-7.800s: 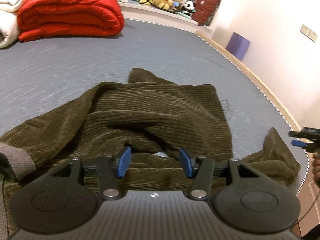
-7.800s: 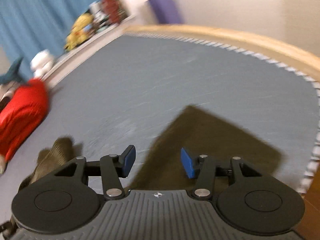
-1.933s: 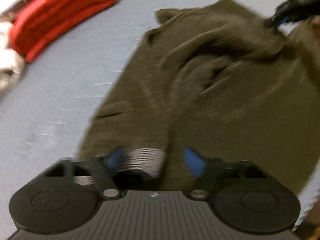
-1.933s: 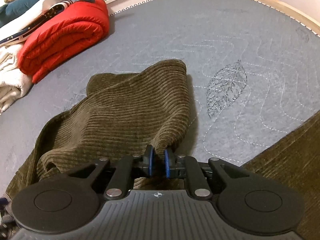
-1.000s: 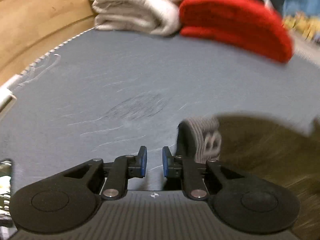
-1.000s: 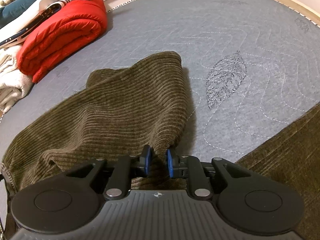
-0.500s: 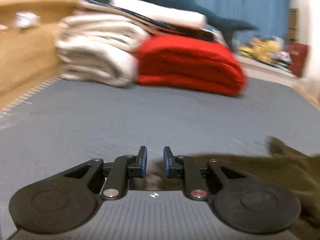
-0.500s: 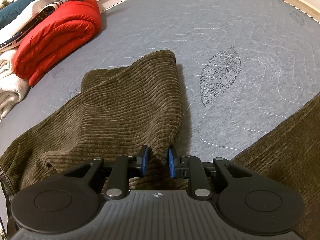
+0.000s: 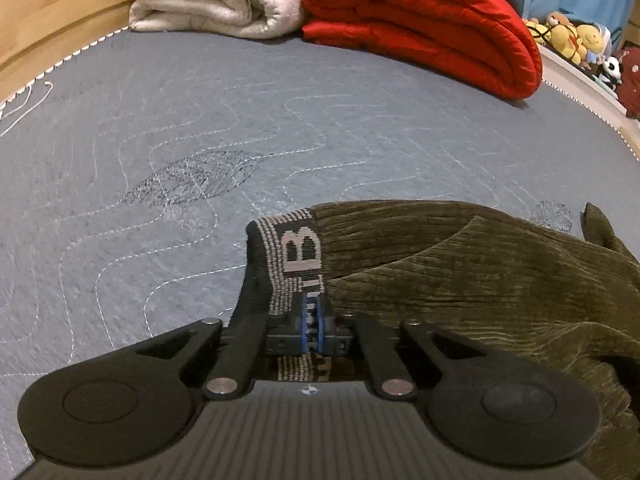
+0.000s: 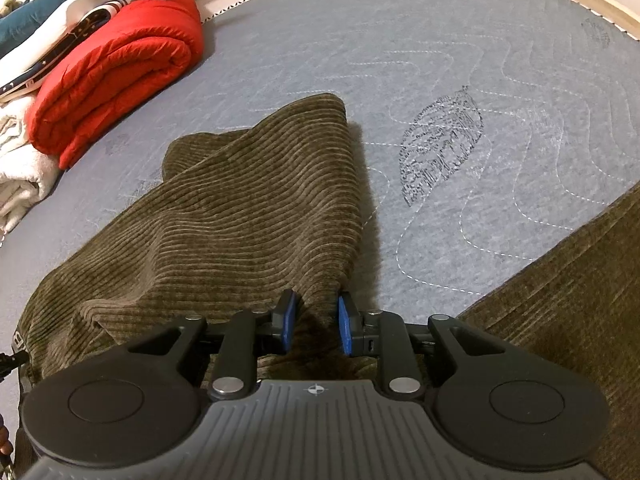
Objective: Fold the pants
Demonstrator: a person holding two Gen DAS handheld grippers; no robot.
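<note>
At lower centre of the left wrist view, your left gripper [image 9: 311, 322] has just clamped tight on the grey waistband [image 9: 297, 258] of the olive corduroy pants [image 9: 472, 264], which lie on the grey mattress [image 9: 168, 120]. Low in the right wrist view, your right gripper [image 10: 312, 322] pinches a bunched fold of the same pants [image 10: 240, 216] between narrow jaws. Both grips appear placed to lift and straighten the garment for folding.

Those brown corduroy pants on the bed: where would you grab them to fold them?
By the grey elastic waistband, from its open end: it is a firm, flat edge. The left gripper is shut on it; the right gripper pinches a bunched fold of the pants.
</note>
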